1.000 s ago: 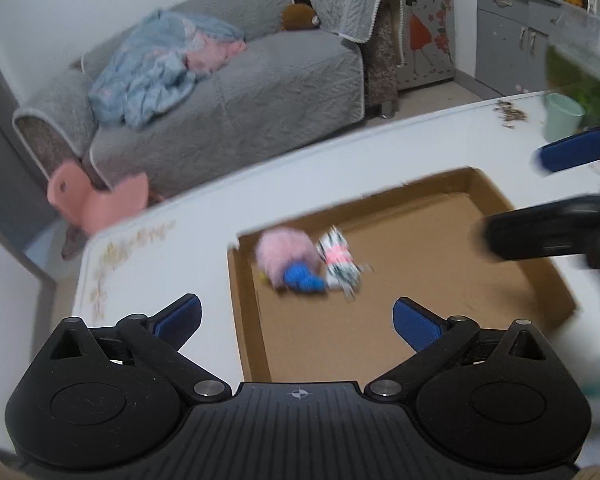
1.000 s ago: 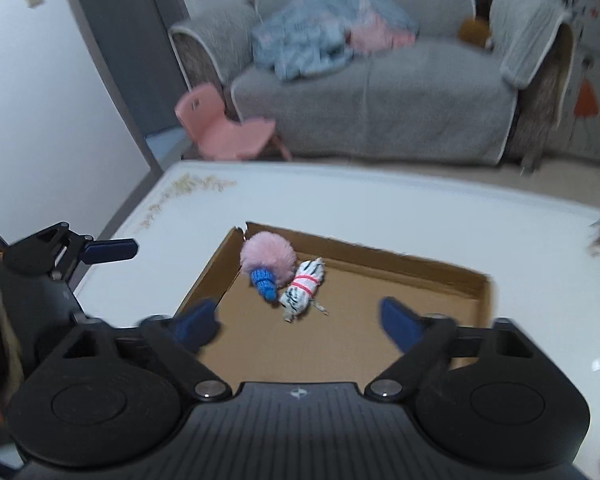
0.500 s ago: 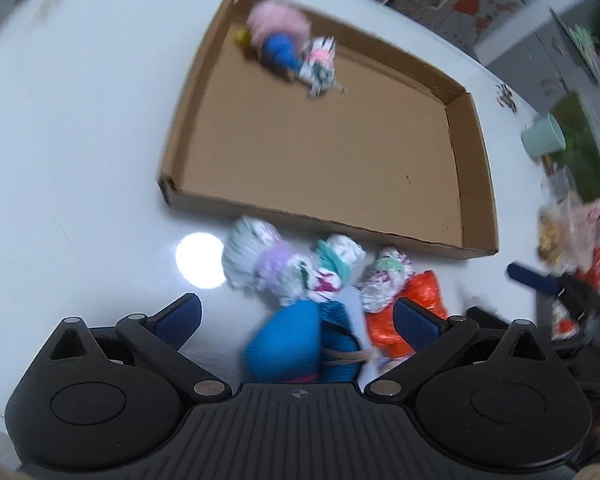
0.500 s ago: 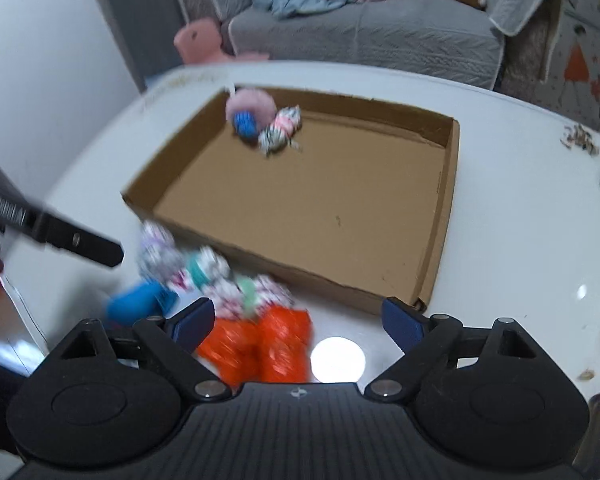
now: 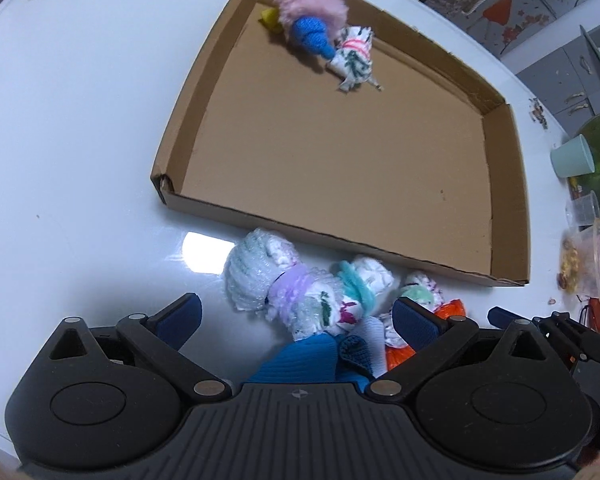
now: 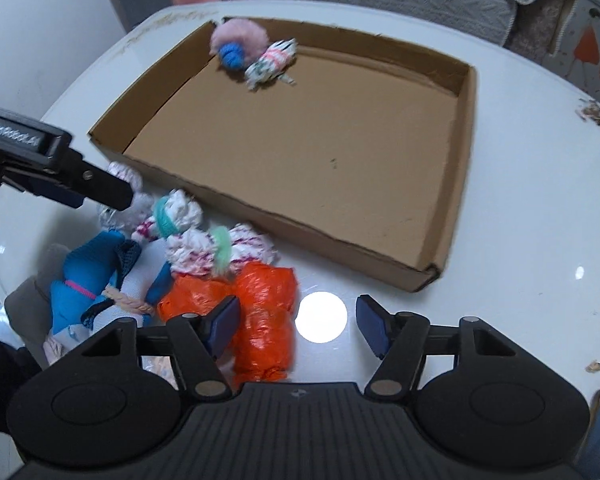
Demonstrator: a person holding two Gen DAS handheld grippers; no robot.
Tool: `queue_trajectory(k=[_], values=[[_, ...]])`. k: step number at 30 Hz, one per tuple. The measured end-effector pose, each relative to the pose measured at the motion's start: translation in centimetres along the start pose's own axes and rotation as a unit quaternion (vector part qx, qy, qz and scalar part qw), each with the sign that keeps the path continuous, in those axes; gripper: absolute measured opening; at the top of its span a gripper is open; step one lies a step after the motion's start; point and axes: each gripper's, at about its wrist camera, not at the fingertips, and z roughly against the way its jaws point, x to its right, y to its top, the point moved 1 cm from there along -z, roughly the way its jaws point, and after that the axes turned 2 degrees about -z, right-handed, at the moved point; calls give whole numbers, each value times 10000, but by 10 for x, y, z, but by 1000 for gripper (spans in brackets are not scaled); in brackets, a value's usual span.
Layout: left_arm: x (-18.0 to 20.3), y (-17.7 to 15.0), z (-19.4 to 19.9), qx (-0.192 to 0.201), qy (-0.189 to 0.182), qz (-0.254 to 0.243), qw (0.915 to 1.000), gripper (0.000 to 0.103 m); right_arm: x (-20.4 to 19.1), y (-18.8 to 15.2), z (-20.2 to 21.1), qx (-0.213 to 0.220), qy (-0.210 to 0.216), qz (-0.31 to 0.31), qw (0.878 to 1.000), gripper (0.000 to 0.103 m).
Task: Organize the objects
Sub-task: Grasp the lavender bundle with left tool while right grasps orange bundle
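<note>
Both the left gripper (image 5: pixel 296 322) and right gripper (image 6: pixel 296 326) hang spread and empty over a pile of rolled socks (image 5: pixel 300 292) and orange bags (image 6: pixel 260 308) just outside the cardboard tray (image 5: pixel 508 208). Only a pink pompom (image 5: pixel 312 2), blue roll (image 5: pixel 312 38) and striped roll (image 5: pixel 352 58) lie inside, so most sorting looks undone.

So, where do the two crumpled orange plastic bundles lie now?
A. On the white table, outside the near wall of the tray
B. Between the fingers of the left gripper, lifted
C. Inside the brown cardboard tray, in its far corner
A: the crumpled orange plastic bundles rest on the white table, just outside the near wall of the brown cardboard tray.
</note>
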Motion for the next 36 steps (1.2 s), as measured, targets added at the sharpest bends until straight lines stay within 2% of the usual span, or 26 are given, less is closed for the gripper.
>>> queue_trajectory(k=[3,5,9,14,16,17,19,22,29,30,31,32,36], values=[[0,0,-6,-19,44,9,10000,101,-6,-7,0,-105,26,139,9998,58],[0,0,-10,-85,28,71,9999,100,-7,-9,-4,-211,-15,168,9996,50],[4,1,-17,-110,-7,130,9999,98,-6,-11,-9,-355,2,131,9993,44],[8,2,-20,-59,63,61,9999,86,-5,-13,-8,-423,139,87,9990,27],[11,1,-19,-44,88,-74,9999,76,-3,-13,-8,-441,162,70,9989,26],[10,0,-18,-65,8,-68,10000,73,-2,-13,-7,-446,175,36,9988,26],[8,-1,-18,-107,-169,-3,9998,59,-1,-13,-6,-463,193,-5,9987,25],[8,-3,-14,-72,-126,-63,9999,57,1,-13,-5,-476,193,-66,9987,25],[1,-3,-6,77,-35,39,10000,60,11,-15,3,-401,169,-275,9987,25],[-2,-3,-5,97,-22,82,9999,65,12,-15,4,-399,165,-295,9986,25],[-5,-3,-7,73,-40,153,9998,77,11,-16,4,-407,141,-306,9986,25],[-8,-3,-8,39,-89,237,9997,81,11,-17,3,-425,107,-302,9986,25],[-12,-2,-8,87,-76,342,9993,80,10,-16,2,-438,52,-319,9985,25]])
